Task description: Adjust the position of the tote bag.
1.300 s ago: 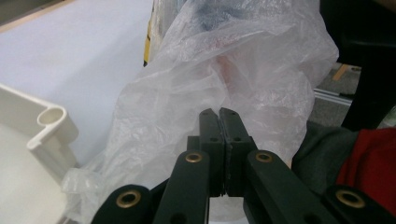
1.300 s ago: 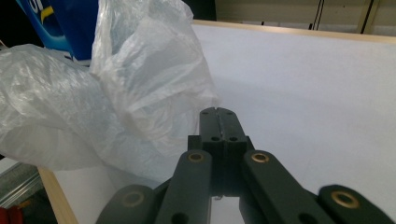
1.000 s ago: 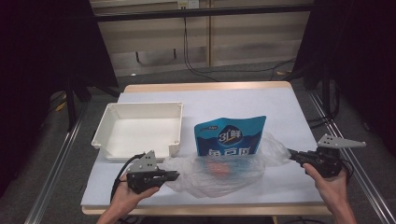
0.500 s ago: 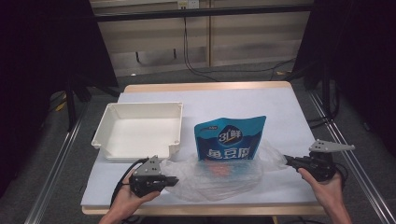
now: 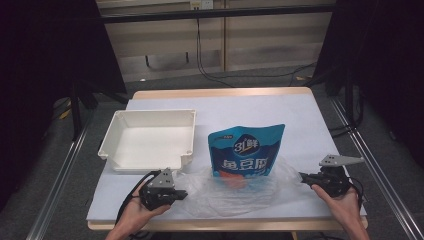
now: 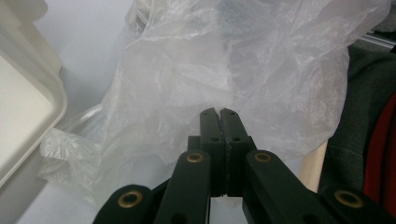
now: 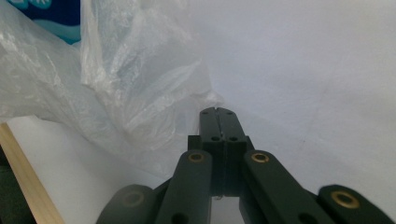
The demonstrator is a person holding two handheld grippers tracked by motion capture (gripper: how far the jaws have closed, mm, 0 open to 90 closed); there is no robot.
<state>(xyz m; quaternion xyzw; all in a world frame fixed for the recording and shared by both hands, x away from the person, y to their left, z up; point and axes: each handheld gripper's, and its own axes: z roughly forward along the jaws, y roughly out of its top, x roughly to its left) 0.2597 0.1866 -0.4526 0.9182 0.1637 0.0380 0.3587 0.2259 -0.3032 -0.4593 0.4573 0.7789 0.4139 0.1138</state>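
A blue snack pouch (image 5: 247,150) rests with its lower part inside a clear plastic bag (image 5: 225,192) spread on the white table cover. My left gripper (image 5: 184,194) is at the bag's left edge, jaws together, and the film meets its tips (image 6: 218,112). At the bag's right edge my right gripper (image 5: 302,176) has its jaws together too, a corner of the film (image 7: 130,84) running to its tips (image 7: 217,111). Blue print of the pouch (image 7: 51,16) shows behind the film.
A white tray (image 5: 150,116) sits on the left half of the table, close to the left gripper, and its rim (image 6: 28,107) shows beside the bag. The wooden front edge (image 7: 23,177) runs just under both hands. Bare table cover lies behind the pouch.
My right gripper has sunk toward the table with the bag's right edge, so the bag lies flatter. The left gripper has barely moved.
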